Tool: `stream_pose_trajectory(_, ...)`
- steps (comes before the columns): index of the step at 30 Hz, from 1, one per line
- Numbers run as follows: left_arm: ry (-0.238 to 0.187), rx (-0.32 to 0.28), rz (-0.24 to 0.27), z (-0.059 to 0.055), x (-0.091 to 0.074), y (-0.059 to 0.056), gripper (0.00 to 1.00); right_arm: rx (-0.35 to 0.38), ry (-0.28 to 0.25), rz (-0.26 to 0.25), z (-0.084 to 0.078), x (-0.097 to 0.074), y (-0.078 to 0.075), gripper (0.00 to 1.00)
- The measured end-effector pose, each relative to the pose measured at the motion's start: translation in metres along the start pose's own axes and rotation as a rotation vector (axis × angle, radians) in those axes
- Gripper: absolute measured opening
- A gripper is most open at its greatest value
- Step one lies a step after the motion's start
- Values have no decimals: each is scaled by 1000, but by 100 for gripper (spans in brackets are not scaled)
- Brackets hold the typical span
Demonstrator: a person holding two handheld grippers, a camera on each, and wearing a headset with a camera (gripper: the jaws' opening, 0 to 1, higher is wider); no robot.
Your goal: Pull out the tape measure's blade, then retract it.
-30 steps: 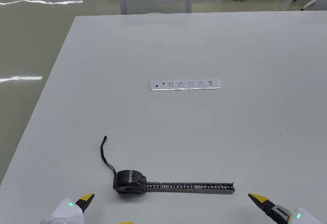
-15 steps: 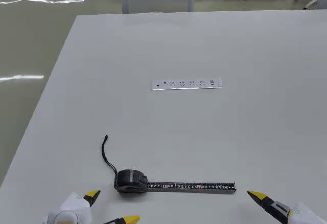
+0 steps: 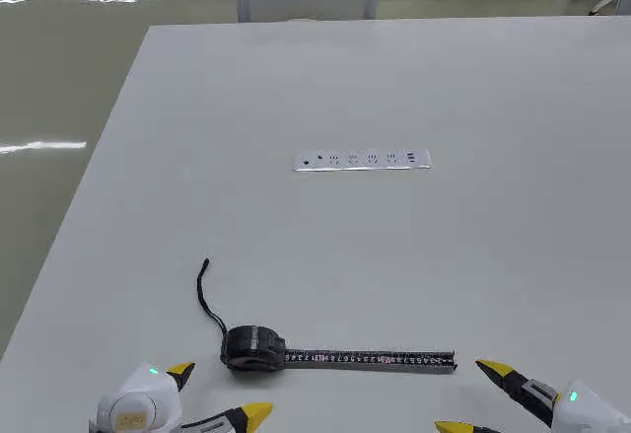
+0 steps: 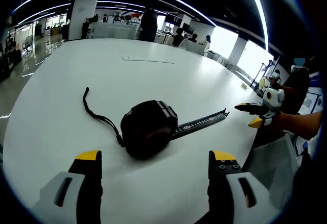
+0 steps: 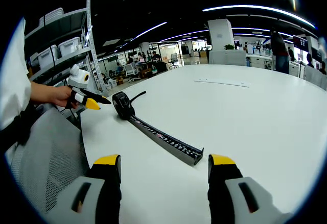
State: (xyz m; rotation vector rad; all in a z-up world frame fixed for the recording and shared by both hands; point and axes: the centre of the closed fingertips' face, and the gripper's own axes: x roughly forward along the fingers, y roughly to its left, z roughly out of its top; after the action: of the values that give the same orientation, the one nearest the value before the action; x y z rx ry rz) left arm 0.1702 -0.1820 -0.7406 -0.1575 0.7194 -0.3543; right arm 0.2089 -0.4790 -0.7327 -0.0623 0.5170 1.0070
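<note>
The tape measure [image 3: 252, 348] lies on the white table [image 3: 394, 255] near its front edge, and its blade [image 3: 370, 359] is drawn out flat toward 3 o'clock. The left gripper [image 3: 219, 391] hangs at 7 o'clock of the case, fingers [image 4: 88, 155] spread wide and touching nothing. The right gripper [image 3: 471, 396] sits at 4 o'clock of the blade's tip, fingers [image 5: 220, 158] likewise wide apart and empty. A power strip [image 3: 362, 160] lies well beyond, at 12 o'clock.

Right gripper [image 5: 164, 160]: jaws spread wide, yellow tips well apart, low over the tabletop [image 5: 255, 127].
Blade [image 5: 163, 139]: drawn out, lying flat, its end just ahead of the jaws.
Tape measure case [image 5: 122, 104]: at the blade's far end, near the tabletop's edge.
Left gripper [image 5: 94, 102]: held in a hand [image 5: 59, 95] off that edge, near the case but not touching it.
</note>
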Motion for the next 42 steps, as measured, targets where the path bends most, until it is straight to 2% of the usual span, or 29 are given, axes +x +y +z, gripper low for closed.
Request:
stream_pose_trajectory(4, 4, 4, 6, 2, 2, -2, 85, -2, 5, 2, 0, 1, -2, 70)
stream_pose_trajectory(14, 5, -32, 15, 3, 8, -2, 85, -7, 15, 13, -3, 6, -7, 70)
stream_pose_trajectory(26, 4, -63, 39, 11, 19, -5, 86, -22, 27, 27, -3, 12, -9, 70)
stream_pose_trajectory(38, 0, -121, 67, 16, 25, 0, 87, -21, 41, 35, -9, 17, -12, 69)
stream_pose_trajectory(42, 3, -115, 77, 18, 27, 1, 88, -23, 44, 35, -10, 18, -15, 69)
